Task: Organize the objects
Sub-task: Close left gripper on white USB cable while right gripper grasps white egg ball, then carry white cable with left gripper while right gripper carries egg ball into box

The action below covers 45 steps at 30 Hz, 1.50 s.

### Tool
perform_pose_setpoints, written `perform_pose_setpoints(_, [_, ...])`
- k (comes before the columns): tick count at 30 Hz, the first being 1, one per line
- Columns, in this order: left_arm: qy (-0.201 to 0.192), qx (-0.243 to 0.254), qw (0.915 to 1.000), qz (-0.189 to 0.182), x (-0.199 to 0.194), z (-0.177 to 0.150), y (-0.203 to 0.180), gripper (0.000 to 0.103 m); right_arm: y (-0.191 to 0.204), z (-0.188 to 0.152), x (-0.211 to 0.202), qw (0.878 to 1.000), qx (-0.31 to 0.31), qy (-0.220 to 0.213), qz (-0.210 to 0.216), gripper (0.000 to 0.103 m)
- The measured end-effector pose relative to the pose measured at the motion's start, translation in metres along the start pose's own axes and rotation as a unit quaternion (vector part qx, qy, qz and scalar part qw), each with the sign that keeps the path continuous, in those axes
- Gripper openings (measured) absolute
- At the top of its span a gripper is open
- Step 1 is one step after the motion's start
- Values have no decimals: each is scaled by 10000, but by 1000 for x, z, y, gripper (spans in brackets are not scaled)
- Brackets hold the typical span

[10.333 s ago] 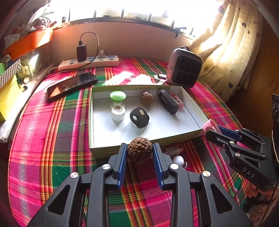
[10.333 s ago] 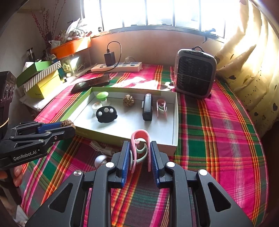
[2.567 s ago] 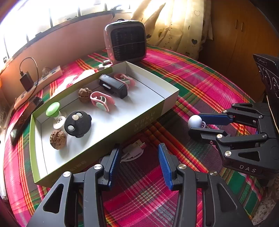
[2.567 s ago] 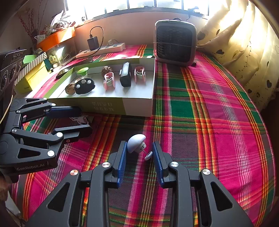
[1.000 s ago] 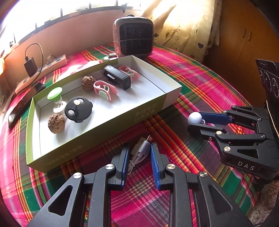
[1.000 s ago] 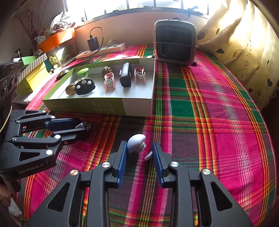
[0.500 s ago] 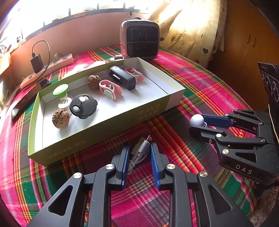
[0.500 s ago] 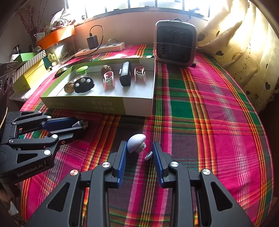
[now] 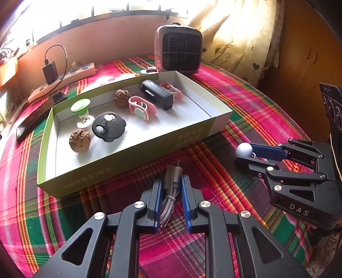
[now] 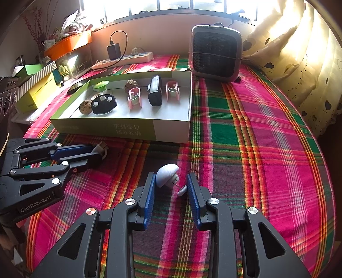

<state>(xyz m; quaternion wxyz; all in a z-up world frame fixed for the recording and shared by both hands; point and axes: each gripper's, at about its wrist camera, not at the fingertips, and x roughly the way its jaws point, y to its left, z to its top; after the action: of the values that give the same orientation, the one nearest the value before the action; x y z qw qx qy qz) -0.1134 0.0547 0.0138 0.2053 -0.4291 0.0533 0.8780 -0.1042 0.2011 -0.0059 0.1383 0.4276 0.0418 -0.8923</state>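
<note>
The left gripper (image 9: 171, 181) was clamped on the coiled cable (image 9: 170, 192); the white knob (image 10: 166, 175) was pinched by the right gripper (image 10: 171, 181); both were best lifted clear of the box (image 9: 220, 119) wall.

Both grippers are matte black linkage frames with silver rivet screws and ribbed blue pads. Left gripper (image 9: 171, 186) says "GenRobot.AI" on its side, right gripper (image 10: 171, 184) says "DAS".

Blown-out window (image 10: 171, 5) backlight, fisheye warping

Right tongs (image 10: 171, 186) clamp a white mushroom-shaped piece (image 10: 166, 174) over plaid cloth (image 10: 245, 149).
</note>
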Motion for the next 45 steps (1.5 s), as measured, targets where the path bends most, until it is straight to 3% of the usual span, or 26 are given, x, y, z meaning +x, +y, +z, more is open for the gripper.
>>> perform_pose_setpoints(35, [-159,-258,9995,59,-17,-5,10,15,16,3,-9,9997,-71,-188,152,27])
perform_pose_setpoints(38, [-180,-289,9994,71,-19,-5,11,15,16,3,-10,9996,-68,-220,183,15])
perform_pose_setpoints(45, [-179,-310,9993,97,-21,-6,12,15,16,2,-8,9996,-65,-175,203,15])
